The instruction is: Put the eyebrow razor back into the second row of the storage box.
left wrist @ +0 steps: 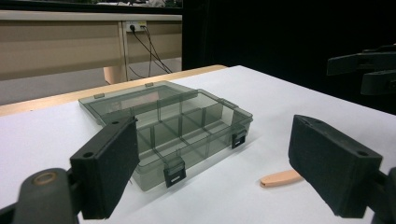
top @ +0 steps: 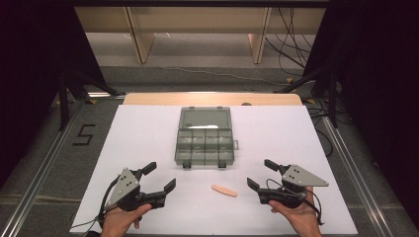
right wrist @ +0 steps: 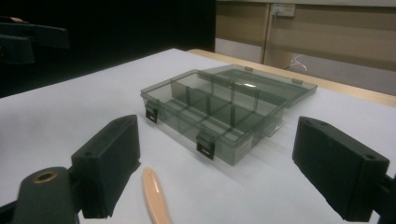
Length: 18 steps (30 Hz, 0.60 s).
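The stick (top: 224, 190) lay flat on the white table (top: 138, 133), just in front of the open box (top: 204, 143), its long axis running roughly left to right between the two grippers. The right gripper (top: 262, 174) sat nearer to it than the left gripper (top: 160, 176), so a short reach leftward looked likely. Both grippers had their jaws spread wide and held nothing.

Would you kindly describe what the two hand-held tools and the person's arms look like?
Each hand holds black two-jaw tongs, left and right, with chunky rectangular pads showing screw holes. Each carries a grey three-cornered plate dotted with small holes, and a thin black cable trails from the left one. No sleeves are visible.
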Motion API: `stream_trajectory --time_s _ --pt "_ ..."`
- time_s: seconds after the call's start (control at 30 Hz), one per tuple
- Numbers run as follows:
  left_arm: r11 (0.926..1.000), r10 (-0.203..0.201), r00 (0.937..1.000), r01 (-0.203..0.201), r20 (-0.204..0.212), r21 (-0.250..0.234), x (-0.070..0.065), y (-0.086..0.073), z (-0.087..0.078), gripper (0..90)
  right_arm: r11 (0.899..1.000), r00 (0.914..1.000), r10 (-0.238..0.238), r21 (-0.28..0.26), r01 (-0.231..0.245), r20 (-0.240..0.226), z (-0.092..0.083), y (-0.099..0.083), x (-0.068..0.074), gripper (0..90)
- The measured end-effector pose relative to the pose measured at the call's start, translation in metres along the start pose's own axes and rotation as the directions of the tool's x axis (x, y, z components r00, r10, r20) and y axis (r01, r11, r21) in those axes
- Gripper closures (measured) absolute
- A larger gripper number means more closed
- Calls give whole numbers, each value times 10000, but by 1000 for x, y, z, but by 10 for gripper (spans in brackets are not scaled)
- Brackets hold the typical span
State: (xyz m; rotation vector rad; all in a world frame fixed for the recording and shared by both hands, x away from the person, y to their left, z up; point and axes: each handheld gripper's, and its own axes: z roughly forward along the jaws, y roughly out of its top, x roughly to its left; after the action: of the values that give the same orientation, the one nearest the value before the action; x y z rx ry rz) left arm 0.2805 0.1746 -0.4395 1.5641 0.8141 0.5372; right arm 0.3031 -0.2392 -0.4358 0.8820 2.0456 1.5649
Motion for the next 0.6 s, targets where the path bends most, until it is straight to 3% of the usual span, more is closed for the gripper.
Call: stream_trajectory --time_s 0.6 --pt "10000 40 10000 -40 -25 32 0 0 0 159 9997 9999 -103 202 104 -74 1 0 1 165"
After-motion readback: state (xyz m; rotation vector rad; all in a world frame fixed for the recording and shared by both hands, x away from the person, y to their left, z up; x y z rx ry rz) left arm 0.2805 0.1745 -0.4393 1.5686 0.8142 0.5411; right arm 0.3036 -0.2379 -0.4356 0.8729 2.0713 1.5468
